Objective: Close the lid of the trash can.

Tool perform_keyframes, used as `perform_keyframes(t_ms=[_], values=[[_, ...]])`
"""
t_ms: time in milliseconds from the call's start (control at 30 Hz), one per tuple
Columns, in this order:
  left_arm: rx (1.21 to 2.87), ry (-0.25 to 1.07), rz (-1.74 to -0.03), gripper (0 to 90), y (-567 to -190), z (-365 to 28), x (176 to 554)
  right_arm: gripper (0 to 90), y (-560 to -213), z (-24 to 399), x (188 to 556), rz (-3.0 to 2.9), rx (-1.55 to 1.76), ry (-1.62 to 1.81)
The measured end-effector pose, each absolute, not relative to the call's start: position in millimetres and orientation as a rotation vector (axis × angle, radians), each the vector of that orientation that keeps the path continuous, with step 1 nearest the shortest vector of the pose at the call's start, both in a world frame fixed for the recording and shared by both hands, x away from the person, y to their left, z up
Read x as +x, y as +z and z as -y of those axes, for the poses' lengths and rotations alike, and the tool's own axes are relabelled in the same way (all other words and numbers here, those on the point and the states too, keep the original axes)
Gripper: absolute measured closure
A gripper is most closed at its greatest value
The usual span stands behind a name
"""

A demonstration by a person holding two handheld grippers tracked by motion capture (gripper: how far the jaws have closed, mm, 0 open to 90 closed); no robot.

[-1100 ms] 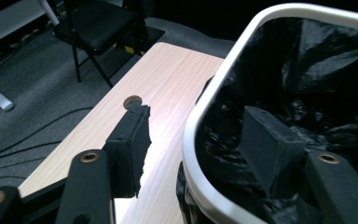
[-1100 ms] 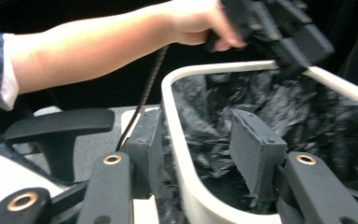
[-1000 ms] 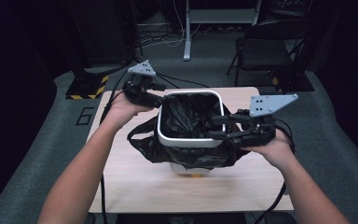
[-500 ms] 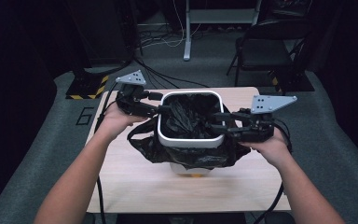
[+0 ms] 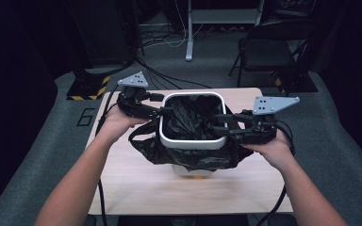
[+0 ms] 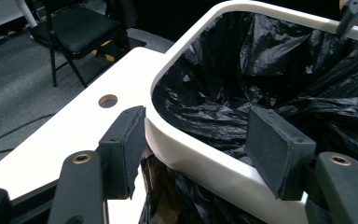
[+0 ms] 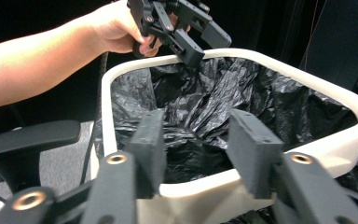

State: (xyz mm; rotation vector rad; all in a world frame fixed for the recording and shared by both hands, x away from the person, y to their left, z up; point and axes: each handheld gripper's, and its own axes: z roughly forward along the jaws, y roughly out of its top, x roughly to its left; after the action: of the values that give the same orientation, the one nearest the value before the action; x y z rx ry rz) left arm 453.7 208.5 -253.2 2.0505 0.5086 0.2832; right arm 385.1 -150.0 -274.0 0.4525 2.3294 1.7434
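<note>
High view showed a wooden table [image 5: 136,188] carrying a white bin [image 5: 192,141] between the two claws, with a black bin bag [image 5: 188,120] pushed down inside and its mouth spilling loosely outside below the rim. By my reading, the lining was partly done: the bag sat in the bin, yet its edge hung slack around the outside and was not yet drawn neatly over the rim, so tucking and smoothing were left.

Both forearms reached forward from the near edge, each hand holding its claw roughly level and pointing inward at the bin. The left gripper [image 5: 162,110] stood at the rim's left side, jaws moderately apart and straddling the white wall, one pad [image 6: 123,144] outside, the other over the plastic inside, neither pressing. The right gripper [image 5: 221,123] reached over the right rim, and its jaws had just been opening again; they stood half wide above the liner, clamping nothing.
</note>
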Motion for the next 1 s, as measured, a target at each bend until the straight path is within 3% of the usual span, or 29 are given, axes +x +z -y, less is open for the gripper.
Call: perform_keyframes(t_ms=[333, 600, 1000], values=[[2.01, 0.344, -0.513, 36.0, -246.4, -239.9, 438.8, 49.3, -266.5, 163.7, 376.7, -2.313, 0.498, 1.684], [1.987, 0.397, -0.58, 37.0, -262.0, -276.7, 425.8, 50.2, -270.4, 179.1, 365.5, -2.269, 0.482, 1.687], [1.957, 0.425, -0.678, 37.8, -303.5, -310.8, 411.1, 49.8, -306.6, 210.5, 359.9, -2.159, 0.629, 1.646]])
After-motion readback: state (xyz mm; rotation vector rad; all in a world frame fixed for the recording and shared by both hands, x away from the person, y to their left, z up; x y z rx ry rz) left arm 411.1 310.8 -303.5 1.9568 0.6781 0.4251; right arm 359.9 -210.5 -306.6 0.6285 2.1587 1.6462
